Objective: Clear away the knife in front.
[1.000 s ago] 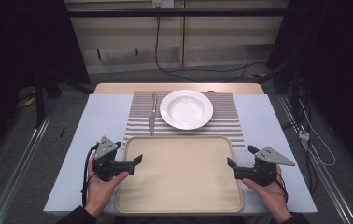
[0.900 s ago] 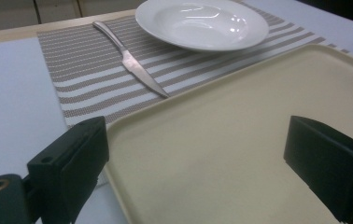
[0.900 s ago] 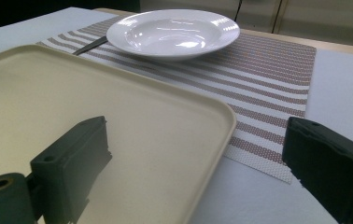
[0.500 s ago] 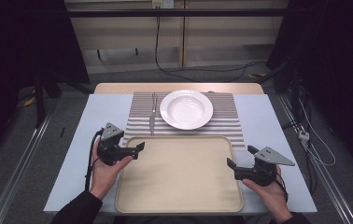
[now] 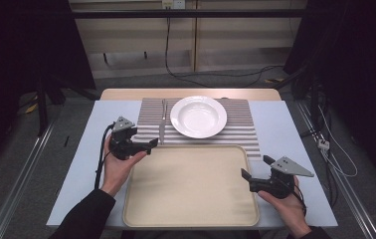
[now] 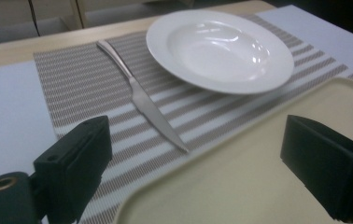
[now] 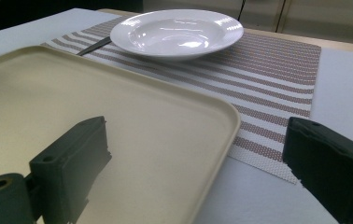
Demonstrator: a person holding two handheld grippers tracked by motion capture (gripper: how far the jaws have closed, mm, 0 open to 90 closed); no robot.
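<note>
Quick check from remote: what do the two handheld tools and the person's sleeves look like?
Both the left tool and the right tool are black, with blocky jaws and a grey three-cornered plate on top. A black cable trails from the left one. The sleeves are dark.

knife (image 7: pixel 93 45): mostly hidden behind plate (image 7: pixel 177 32) rim, beyond the left finger | tray (image 6: pixel 240 186): cut off by bottom edge between the fingers | placemat (image 6: pixel 86 88): near edge covered by tray
</note>
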